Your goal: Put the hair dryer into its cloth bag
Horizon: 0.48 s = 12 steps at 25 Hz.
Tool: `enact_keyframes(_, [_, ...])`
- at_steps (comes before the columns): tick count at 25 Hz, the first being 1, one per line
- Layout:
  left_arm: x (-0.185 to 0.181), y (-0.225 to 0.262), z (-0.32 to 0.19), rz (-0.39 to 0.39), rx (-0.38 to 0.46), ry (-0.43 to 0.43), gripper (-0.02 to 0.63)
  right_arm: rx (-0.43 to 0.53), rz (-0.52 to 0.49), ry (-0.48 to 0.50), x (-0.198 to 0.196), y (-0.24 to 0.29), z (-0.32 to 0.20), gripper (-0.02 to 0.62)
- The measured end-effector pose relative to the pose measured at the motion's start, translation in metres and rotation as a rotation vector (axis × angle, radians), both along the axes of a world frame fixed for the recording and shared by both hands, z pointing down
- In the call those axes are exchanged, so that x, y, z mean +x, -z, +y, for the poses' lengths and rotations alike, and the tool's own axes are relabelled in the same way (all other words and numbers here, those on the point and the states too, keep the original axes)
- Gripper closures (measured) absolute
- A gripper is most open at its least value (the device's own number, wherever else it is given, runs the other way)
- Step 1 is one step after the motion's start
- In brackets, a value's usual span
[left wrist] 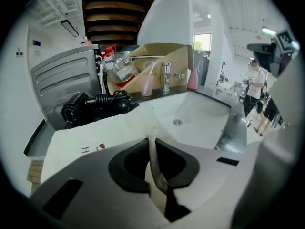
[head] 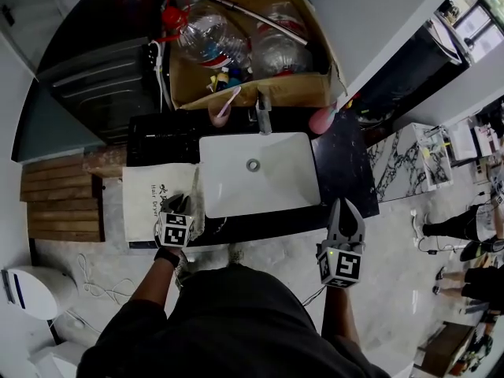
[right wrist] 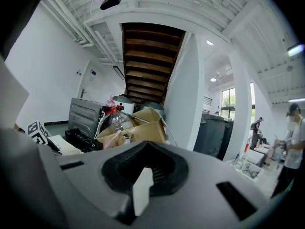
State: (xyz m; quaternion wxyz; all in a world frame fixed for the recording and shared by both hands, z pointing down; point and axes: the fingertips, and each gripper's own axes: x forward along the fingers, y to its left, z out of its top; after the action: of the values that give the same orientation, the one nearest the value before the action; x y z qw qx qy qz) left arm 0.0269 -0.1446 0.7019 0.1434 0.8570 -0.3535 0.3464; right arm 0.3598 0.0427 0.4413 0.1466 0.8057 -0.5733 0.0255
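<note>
- The black hair dryer [left wrist: 90, 106], cord coiled beside it, sits on the dark counter [head: 346, 172] behind the bag, not in it. The left gripper view shows it clearly; the head view loses it against the black.
- One cream cloth bag [head: 150, 199] lies flat, left of the white rectangular sink [head: 283, 179].
- The left gripper [left wrist: 152, 144] is clamped on the bag's edge, fabric pinched between its jaws.
- The right gripper [right wrist: 144, 171] has its jaws together, holding nothing.
- A brown cardboard box [head: 260, 89] behind the sink holds two clear plastic bottles [head: 209, 38].
</note>
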Motion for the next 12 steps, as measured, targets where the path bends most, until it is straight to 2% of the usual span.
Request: enact_keyframes(12, [-0.026, 0.079, -0.017, 0.137, 0.092, 0.090, 0.580, 0.052, -0.027, 0.118, -0.031, 0.005, -0.044, 0.594])
